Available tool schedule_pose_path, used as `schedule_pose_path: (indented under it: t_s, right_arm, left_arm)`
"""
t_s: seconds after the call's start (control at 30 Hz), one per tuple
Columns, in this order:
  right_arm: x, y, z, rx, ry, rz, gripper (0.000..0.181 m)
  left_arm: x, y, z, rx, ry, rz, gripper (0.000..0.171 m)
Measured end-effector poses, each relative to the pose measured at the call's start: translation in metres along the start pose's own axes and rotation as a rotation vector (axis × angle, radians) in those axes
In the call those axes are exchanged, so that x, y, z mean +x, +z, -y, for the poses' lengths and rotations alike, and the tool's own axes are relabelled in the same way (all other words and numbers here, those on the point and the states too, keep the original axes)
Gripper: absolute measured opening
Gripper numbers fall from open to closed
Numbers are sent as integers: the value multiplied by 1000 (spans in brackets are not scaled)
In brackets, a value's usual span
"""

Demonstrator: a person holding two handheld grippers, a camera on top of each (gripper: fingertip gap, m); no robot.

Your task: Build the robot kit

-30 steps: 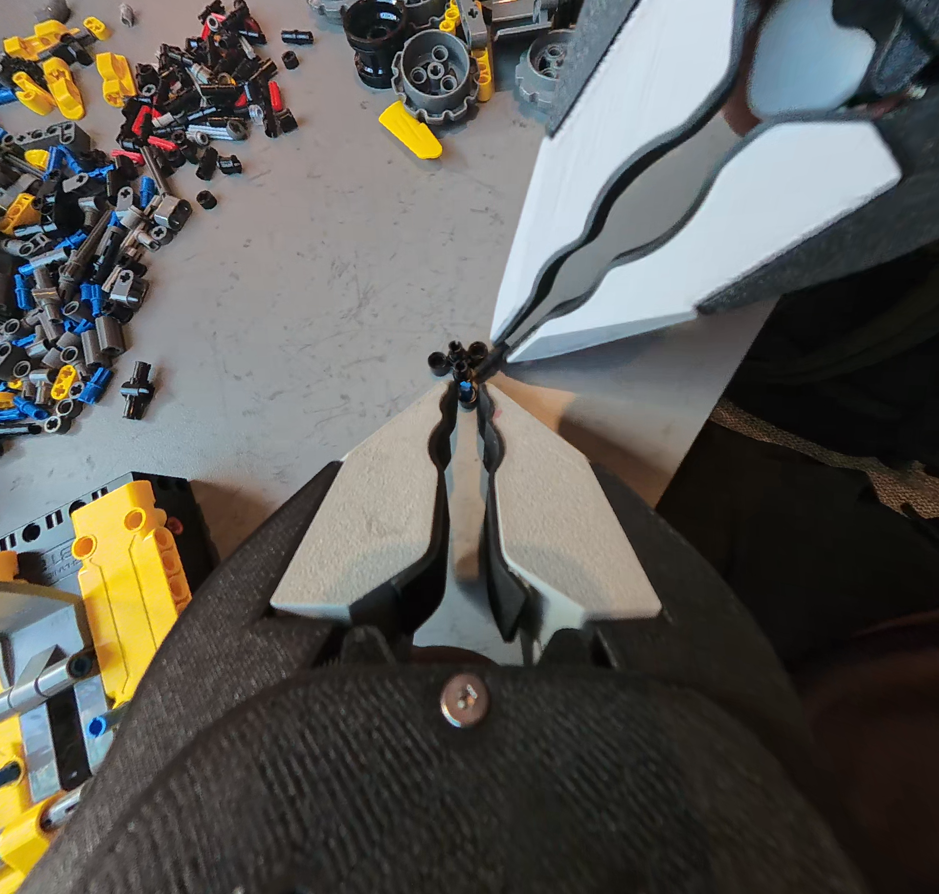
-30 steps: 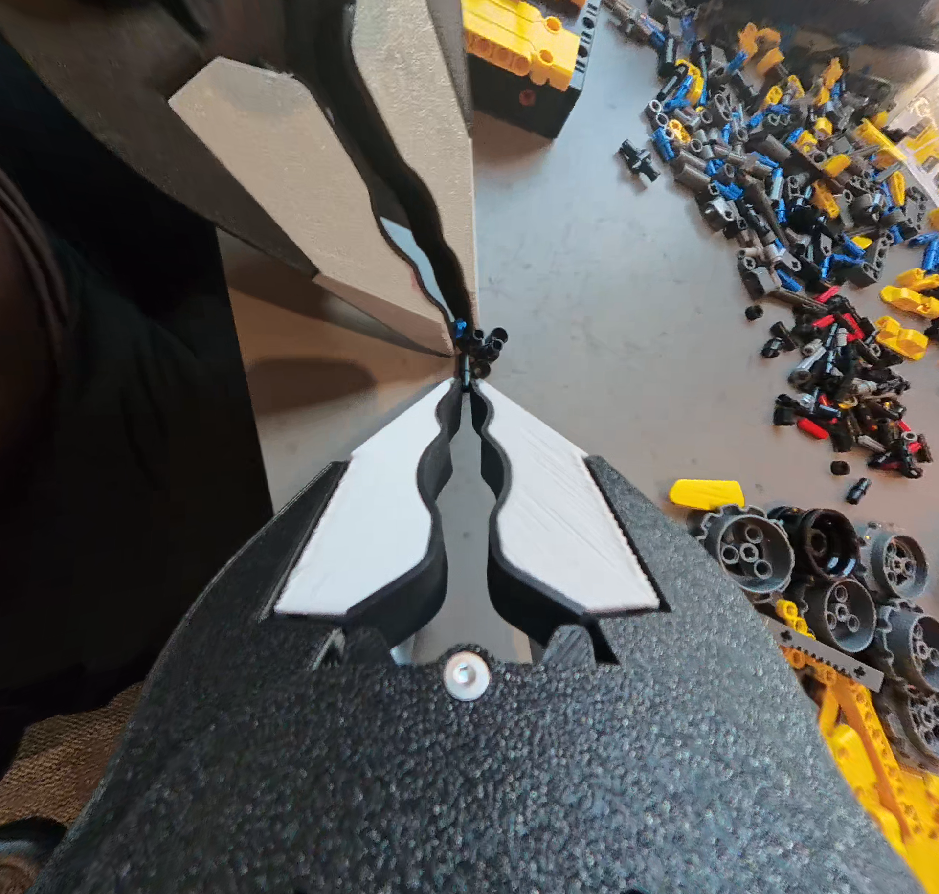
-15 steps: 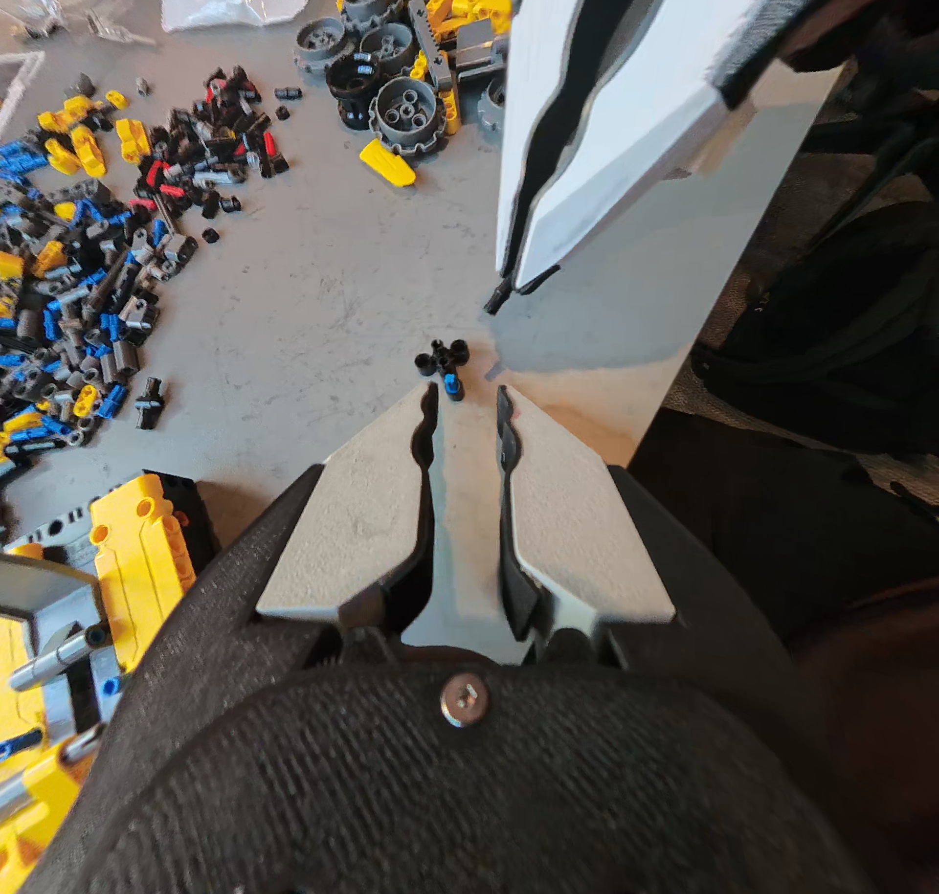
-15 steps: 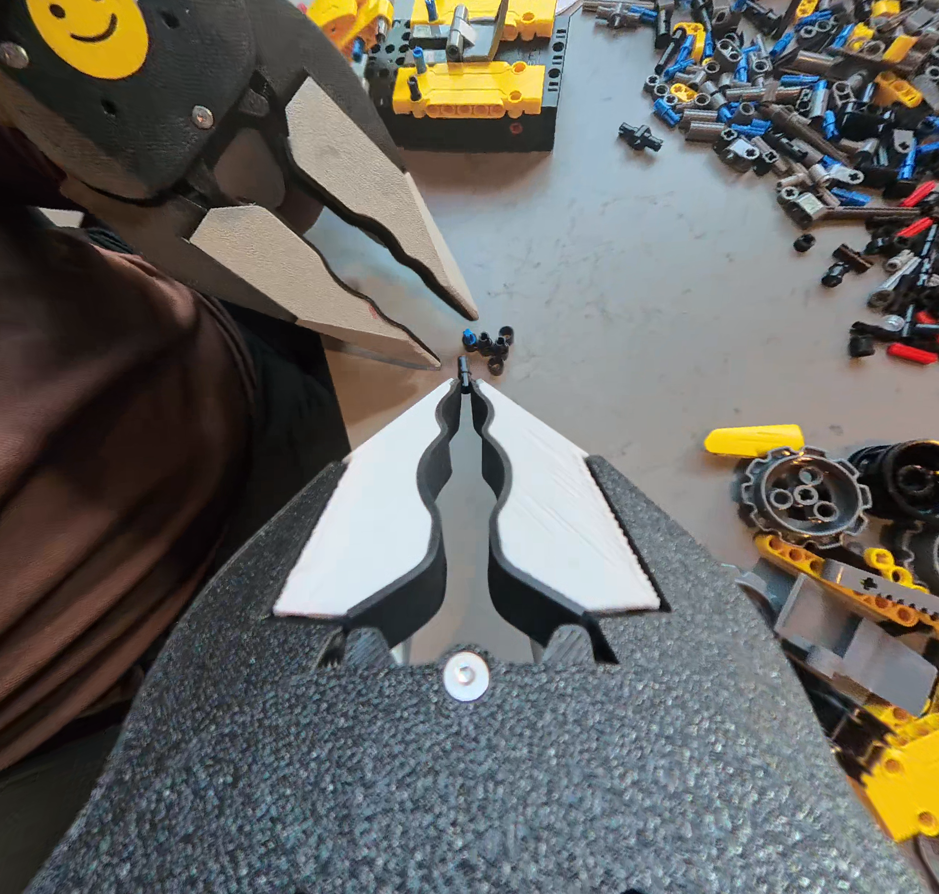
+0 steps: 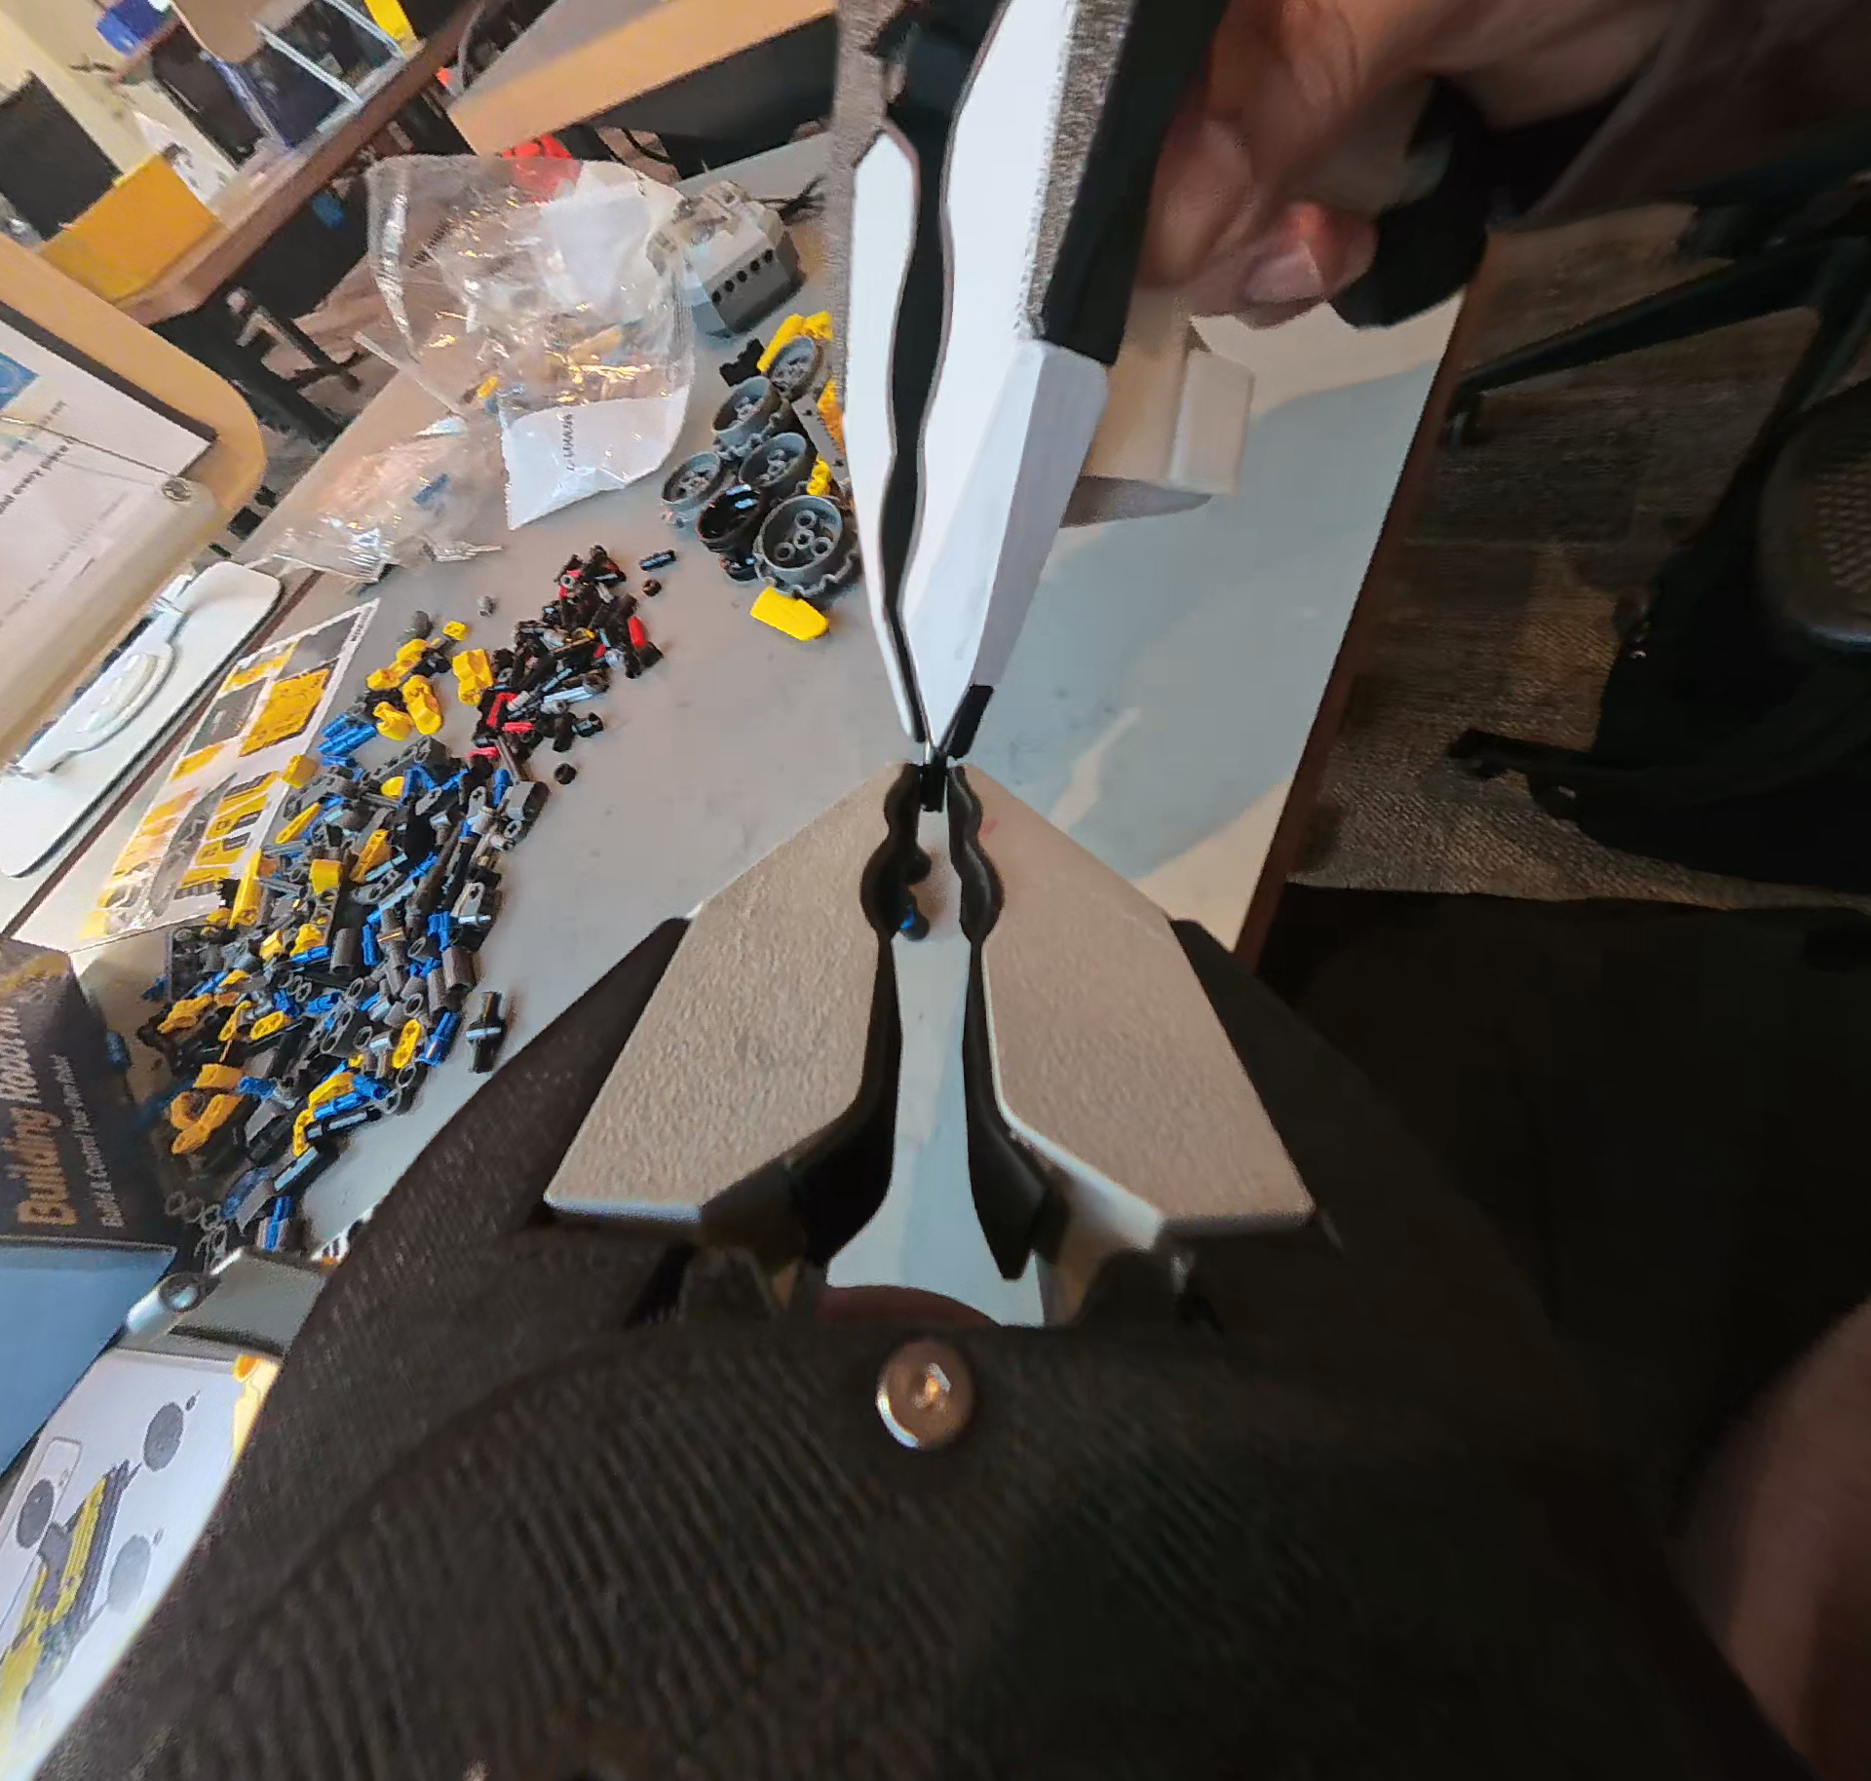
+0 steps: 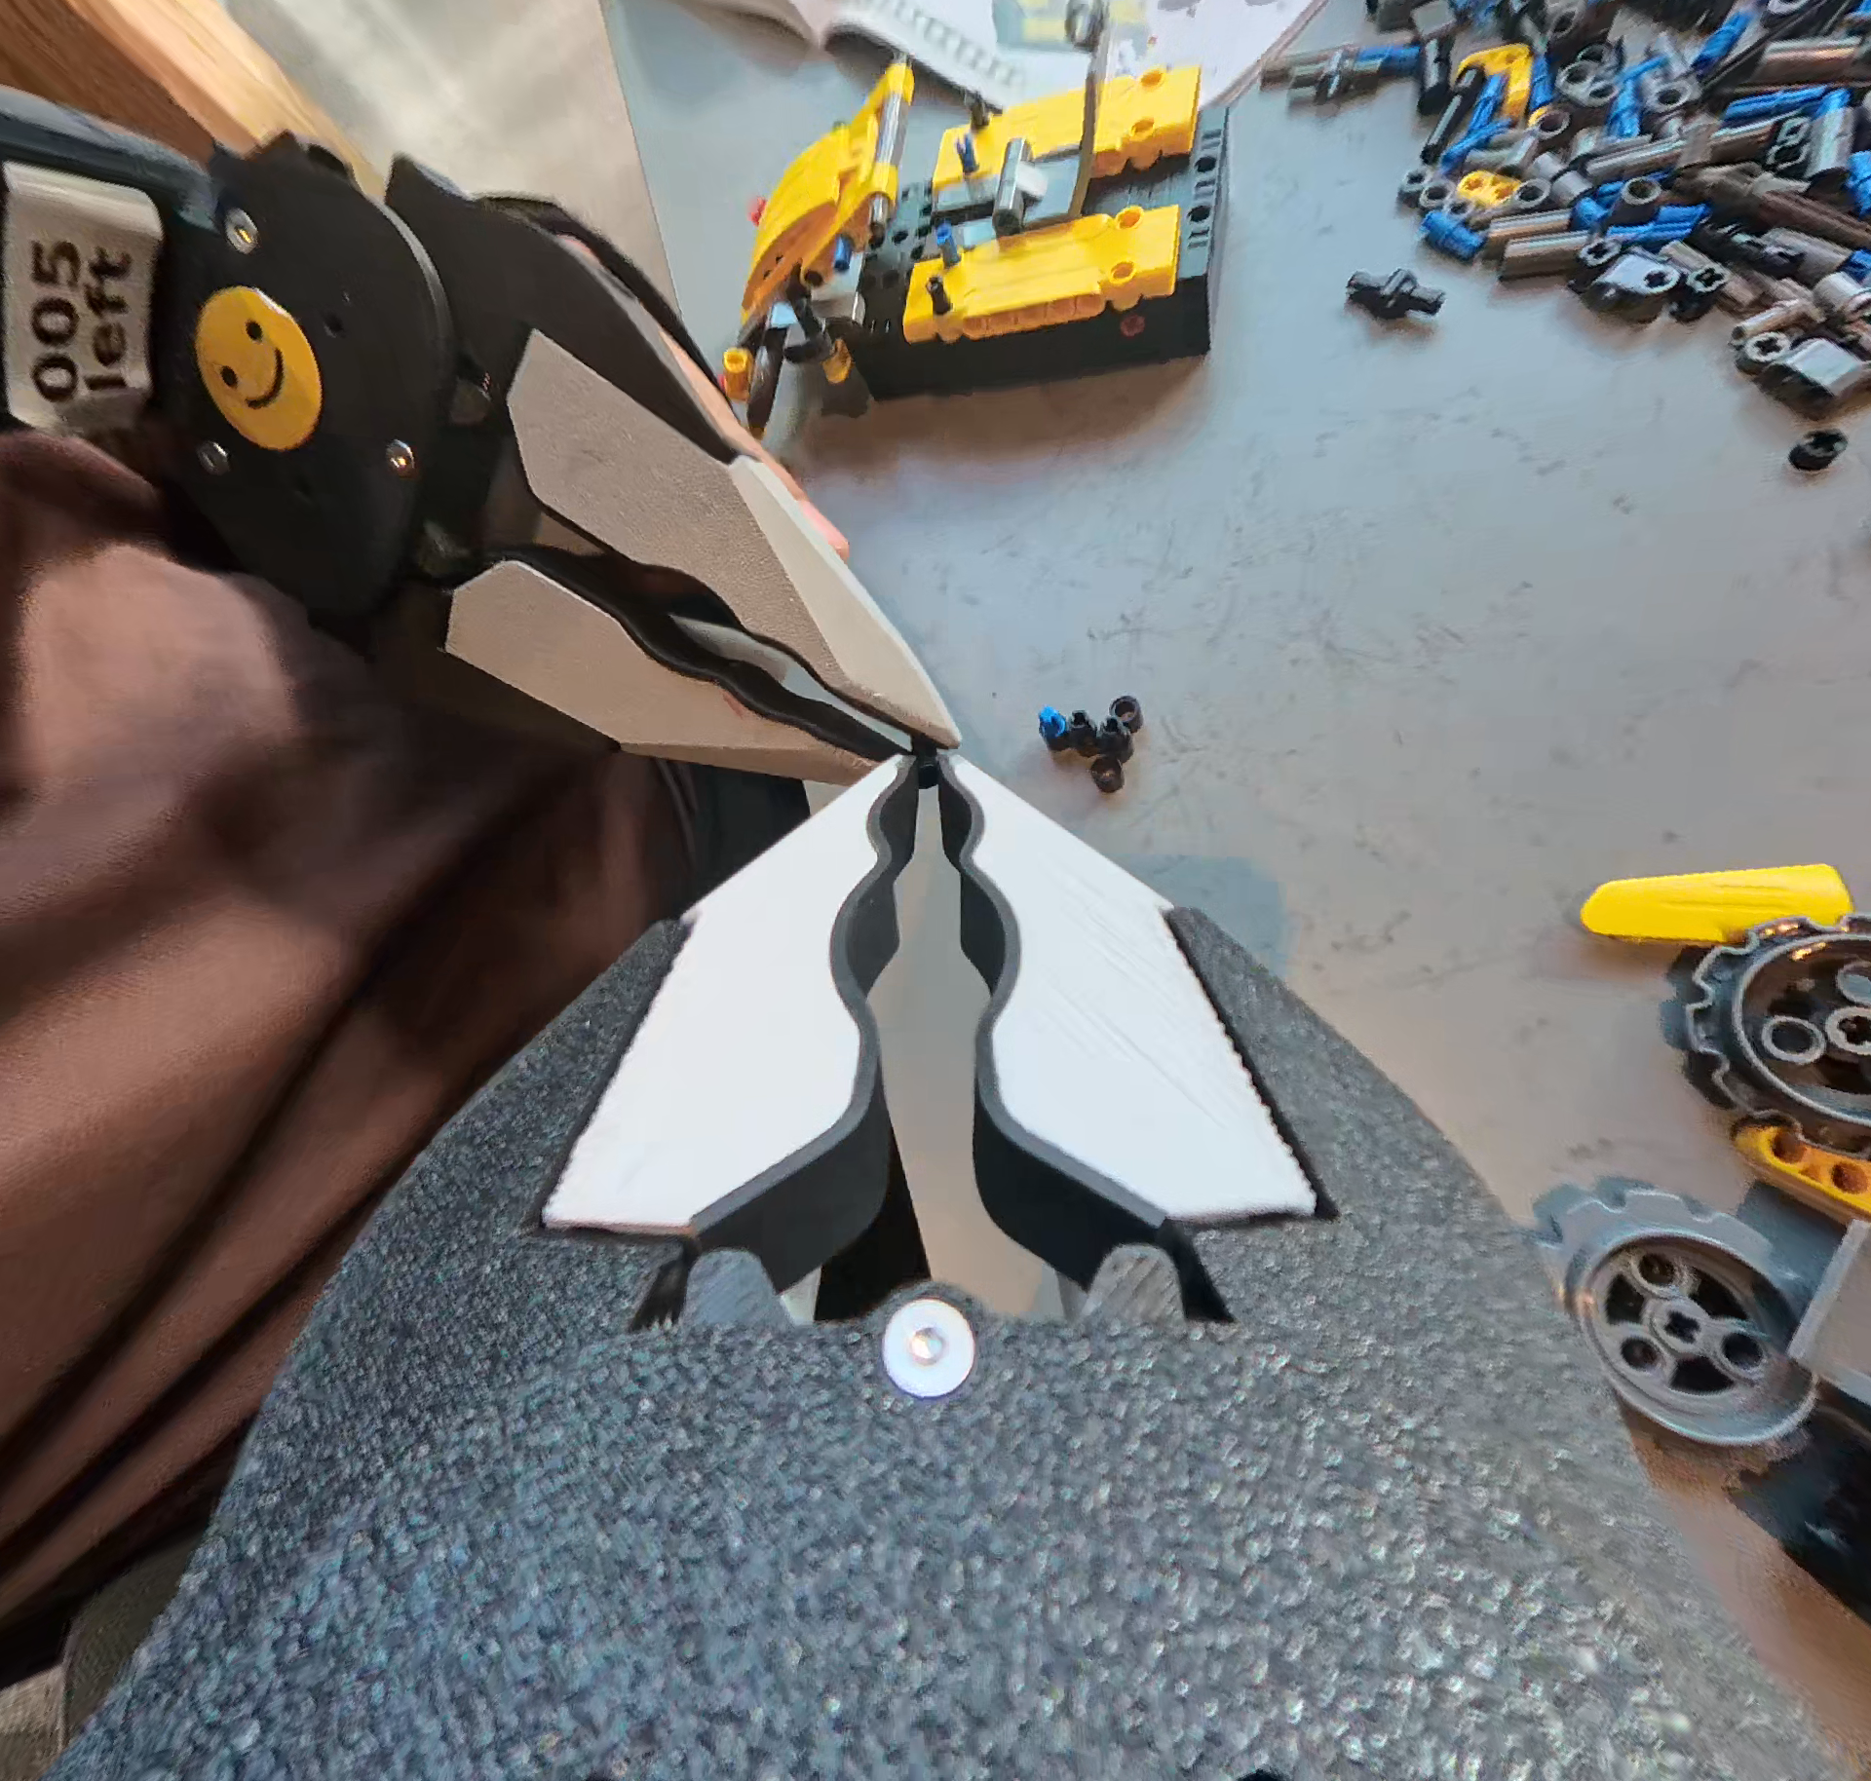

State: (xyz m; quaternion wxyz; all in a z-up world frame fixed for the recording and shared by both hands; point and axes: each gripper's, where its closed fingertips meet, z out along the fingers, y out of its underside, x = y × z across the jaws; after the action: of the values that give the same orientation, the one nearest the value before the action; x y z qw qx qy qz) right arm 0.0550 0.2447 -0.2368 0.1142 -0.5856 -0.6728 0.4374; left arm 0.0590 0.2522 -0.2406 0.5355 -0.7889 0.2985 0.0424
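Both jaw pairs are nearly closed, tips meeting above the table. Left gripper point(image 5: 932, 789), with grey fingers, and right gripper point(image 6: 923, 769), with white fingers, each pinch one end of a single small black pin point(image 6: 925, 771), held between the two tips clear of the grey table point(image 6: 1417, 720). Whether the pin is one piece or two joined cannot be determined.

One small black connector cluster point(image 6: 1099, 732) with one blue pin end lies on the table just right of the tips in the right wrist view. Farther away stands one partly built yellow and black model point(image 6: 1023, 244). One loose yellow curved panel point(image 6: 1716, 902) lies at right, next to grey toothed wheels point(image 6: 1691, 1328); at least two show here, five in the left wrist view.

One large pile of loose black, blue, yellow and grey parts point(image 5: 385, 882) spreads to the left in the left wrist view, with one clear plastic bag point(image 5: 537, 315) at the far side.
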Motion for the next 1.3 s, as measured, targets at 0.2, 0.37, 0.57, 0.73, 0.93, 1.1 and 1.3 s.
schedule_pose_path:
  t_s: [0.2, 0.37, 0.57, 0.73, 0.93, 1.1, 1.3]
  right_arm:
    - [0, 1, -3, 58, 70, 41, 0]
    - [1, -1, -2, 68, 91, 47, 0]
    - [1, -1, -2, 64, 100, 44, 0]
    - [0, 1, -3, 59, 104, 39, 0]
    - [0, 1, -3, 58, 104, 35, 0]
    - [1, 2, -4, 54, 104, 33, 0]
    - [2, 2, -2, 52, 105, 22, 0]
  left_arm:
    - [4, 1, -2, 20, -97, -40, 3]
    - [2, 0, -5, 5, -35, -16, 7]
    - [0, 0, -7, -10, 4, 6, 1]
    - [2, 0, -9, -27, 18, -3, 1]
    - [0, 0, -9, -26, -34, -14, 1]
    - [2, 1, -11, -30, -9, -12, 1]
    - [0, 1, -11, -22, 14, 11, 1]
